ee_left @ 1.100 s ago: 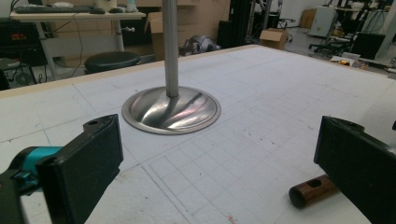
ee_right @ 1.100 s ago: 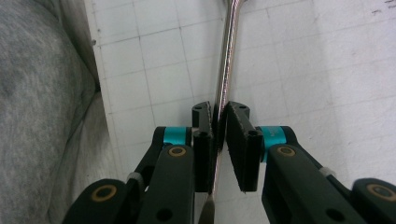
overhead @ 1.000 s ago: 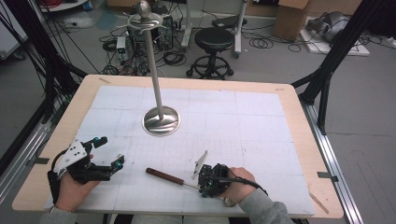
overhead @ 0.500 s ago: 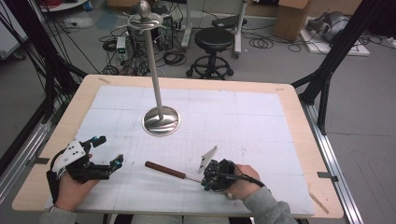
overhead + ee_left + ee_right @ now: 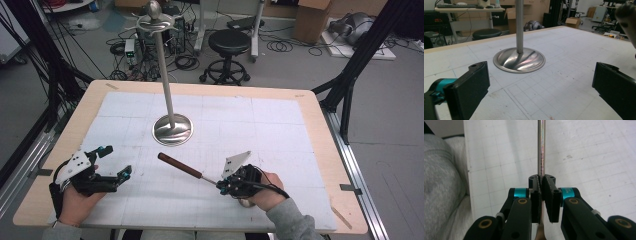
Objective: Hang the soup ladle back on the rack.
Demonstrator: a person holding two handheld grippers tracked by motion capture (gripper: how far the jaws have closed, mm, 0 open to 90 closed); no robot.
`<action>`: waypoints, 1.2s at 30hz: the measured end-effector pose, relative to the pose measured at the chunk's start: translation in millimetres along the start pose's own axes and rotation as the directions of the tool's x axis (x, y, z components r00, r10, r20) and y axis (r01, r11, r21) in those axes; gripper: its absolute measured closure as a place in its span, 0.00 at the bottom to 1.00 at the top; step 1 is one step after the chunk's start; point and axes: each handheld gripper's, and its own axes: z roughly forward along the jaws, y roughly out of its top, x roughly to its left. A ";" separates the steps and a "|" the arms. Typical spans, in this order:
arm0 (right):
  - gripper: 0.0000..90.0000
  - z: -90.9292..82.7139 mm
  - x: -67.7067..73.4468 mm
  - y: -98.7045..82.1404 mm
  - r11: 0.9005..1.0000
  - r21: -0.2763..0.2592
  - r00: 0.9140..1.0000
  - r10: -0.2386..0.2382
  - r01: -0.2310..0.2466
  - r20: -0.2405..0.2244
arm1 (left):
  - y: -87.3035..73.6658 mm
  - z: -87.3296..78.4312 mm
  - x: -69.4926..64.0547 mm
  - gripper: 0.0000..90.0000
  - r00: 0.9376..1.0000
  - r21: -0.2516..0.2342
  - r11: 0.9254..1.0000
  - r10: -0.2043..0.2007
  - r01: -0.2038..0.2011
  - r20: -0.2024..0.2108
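My right gripper [image 5: 222,186] is shut on the thin metal shaft [image 5: 541,150] of a long utensil, near the table's front edge right of centre. Its brown wooden handle [image 5: 179,166] points left and away, tilted up off the white mat. A rounded metal end shows just under the hand [image 5: 245,202]. In the right gripper view the pads [image 5: 547,192] clamp the shaft between them. My left gripper [image 5: 116,161] rests open at the front left, with nothing between its jaws [image 5: 541,87]. A tall metal stand [image 5: 172,129] with a domed base [image 5: 519,59] rises at the mat's middle.
The white gridded mat [image 5: 280,130] covers most of the wooden table [image 5: 320,105]. The stand's pole [image 5: 165,75] ends in a hooked top with a knob [image 5: 153,12]. A stool [image 5: 228,44], cables and boxes lie on the floor beyond the far edge.
The right gripper has risen and shifted a little right with the utensil, whose wooden handle has come up off the mat. The left gripper has stayed put.
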 end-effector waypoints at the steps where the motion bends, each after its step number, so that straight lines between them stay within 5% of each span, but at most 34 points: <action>1: 0.94 -1.7 -0.2 -0.5 1.000 -0.010 1.000 0.008 -0.008 0.000 | 0.1 -0.2 0.1 0.02 1.000 0.002 1.000 0.002 -0.002 0.000; 12: 0.94 -17.0 -13.4 -10.6 0.983 -0.174 0.999 0.050 -0.051 -0.012 | -0.2 0.3 0.0 0.02 1.000 0.004 1.000 0.001 -0.001 -0.001; 19: 0.94 -21.4 -17.9 -15.1 0.974 -0.212 0.997 0.082 -0.080 -0.002 | 0.0 0.4 -0.4 0.02 1.000 0.003 1.000 0.002 -0.002 0.000; 36: 0.94 -33.9 -34.9 -17.9 0.926 -0.358 0.992 0.128 -0.120 0.000 | -0.4 1.3 -1.4 0.02 1.000 0.009 1.000 0.007 -0.007 0.004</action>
